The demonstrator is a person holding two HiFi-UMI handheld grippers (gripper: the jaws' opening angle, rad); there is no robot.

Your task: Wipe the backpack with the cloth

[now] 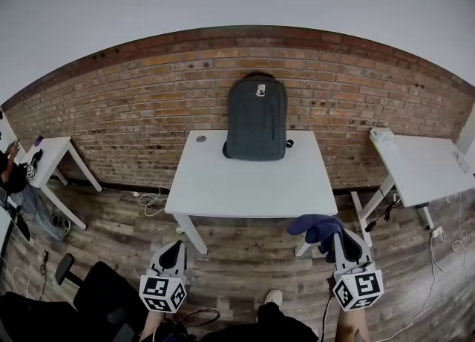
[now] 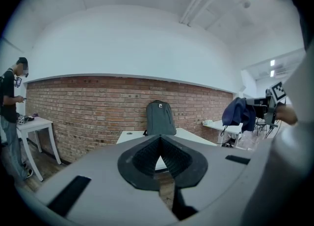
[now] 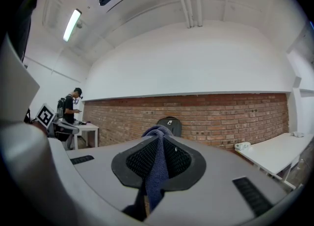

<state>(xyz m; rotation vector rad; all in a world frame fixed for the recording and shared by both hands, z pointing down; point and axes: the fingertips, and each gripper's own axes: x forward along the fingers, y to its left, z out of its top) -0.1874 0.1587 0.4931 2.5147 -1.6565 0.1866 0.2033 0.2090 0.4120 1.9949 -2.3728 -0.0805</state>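
Approach step. Right gripper point(image 1: 343, 244) clamps the blue cloth point(image 1: 313, 226); left gripper point(image 1: 177, 247) is closed and empty. The backpack point(image 1: 257, 118) stands well ahead of both, on the table point(image 1: 245, 185). Next, the cloth must be carried forward to it.

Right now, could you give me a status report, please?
Right tongs shut on cloth. Left tongs shut, empty. Backpack upright on table, against wall. Nothing in the way.

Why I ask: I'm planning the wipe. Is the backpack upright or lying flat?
Upright: the backpack stands at the table's far edge, against the brick wall.
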